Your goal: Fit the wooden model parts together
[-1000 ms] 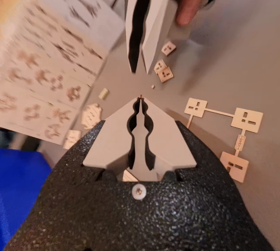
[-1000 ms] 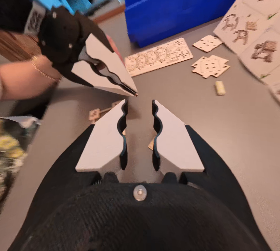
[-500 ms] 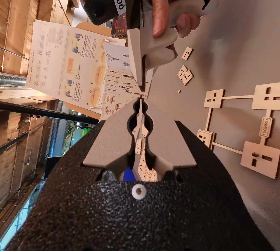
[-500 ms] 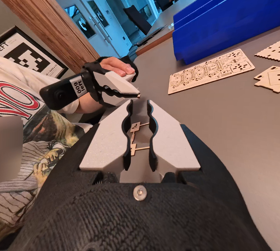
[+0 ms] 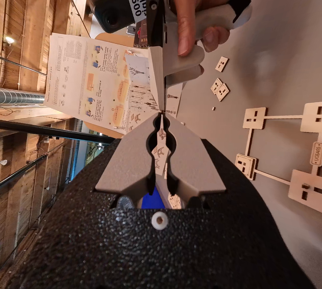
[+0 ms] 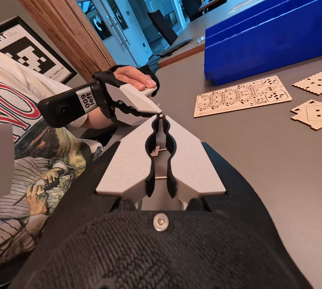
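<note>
My left gripper [image 5: 162, 114] is shut on a tiny wooden piece [image 5: 162, 111] held at its very tips, raised above the grey table [image 5: 261, 54]. My right gripper [image 6: 161, 118] meets it tip to tip and is shut on the same tiny piece [image 6: 161, 115]. In the left wrist view the right gripper [image 5: 163, 108] comes down from above. In the right wrist view the left gripper [image 6: 158, 113] comes in from the left. A wooden frame of joined square slotted parts [image 5: 255, 120] lies on the table to the right.
Loose small wooden squares [image 5: 220, 91] lie on the table. An instruction sheet [image 5: 83, 78] is behind the grippers. A laser-cut wooden sheet [image 6: 244, 96], flat toothed parts [image 6: 311, 117] and a blue bin [image 6: 261, 45] are ahead on the right. A person's torso is at the left. Only a small space, under 4 cm, lies between the two pairs of fingers.
My right gripper has gone from open to shut on the tiny piece at the left gripper's tips. Both grippers rose from the table and tilted; the left stayed shut.
</note>
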Demonstrator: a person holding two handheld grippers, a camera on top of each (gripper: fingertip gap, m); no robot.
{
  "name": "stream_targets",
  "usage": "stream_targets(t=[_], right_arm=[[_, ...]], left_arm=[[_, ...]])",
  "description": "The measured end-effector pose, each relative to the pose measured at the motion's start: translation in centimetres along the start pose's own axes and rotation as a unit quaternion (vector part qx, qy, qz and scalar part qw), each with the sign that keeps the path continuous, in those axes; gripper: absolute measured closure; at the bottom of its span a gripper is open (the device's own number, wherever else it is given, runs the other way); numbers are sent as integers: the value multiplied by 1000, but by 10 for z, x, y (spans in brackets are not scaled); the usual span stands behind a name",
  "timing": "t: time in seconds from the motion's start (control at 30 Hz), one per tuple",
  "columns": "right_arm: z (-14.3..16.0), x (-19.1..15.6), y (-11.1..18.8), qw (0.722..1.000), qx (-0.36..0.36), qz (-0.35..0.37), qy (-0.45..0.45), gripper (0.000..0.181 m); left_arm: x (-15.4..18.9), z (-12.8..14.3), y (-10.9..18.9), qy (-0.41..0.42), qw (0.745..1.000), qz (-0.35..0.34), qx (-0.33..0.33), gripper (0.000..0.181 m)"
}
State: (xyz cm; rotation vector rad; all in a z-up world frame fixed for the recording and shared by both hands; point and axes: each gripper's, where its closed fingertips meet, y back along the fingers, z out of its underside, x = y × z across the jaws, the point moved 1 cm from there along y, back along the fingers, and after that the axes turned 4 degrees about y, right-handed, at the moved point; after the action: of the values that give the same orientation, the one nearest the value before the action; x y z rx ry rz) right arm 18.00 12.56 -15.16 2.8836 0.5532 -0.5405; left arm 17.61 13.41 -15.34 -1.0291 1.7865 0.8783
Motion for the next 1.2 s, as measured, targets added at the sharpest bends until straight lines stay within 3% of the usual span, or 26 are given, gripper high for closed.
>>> stream_targets(t=[0.3, 0.63, 1.03, 1.2], right_arm=[[-18, -20, 11, 988, 92, -113, -49, 180], [-22, -40, 9, 973, 103, -188, -79, 180], [-18, -41, 3, 971, 90, -196, -98, 176], [-9, -20, 6, 993, 49, -98, -39, 167]], left_arm=[[-21, -16, 11, 82, 994, -2, 75, 179], [-25, -30, 22, 93, 986, 53, 127, 173], [-19, -33, 26, 102, 982, 101, 118, 181], [-26, -23, 28, 142, 978, 121, 88, 181]])
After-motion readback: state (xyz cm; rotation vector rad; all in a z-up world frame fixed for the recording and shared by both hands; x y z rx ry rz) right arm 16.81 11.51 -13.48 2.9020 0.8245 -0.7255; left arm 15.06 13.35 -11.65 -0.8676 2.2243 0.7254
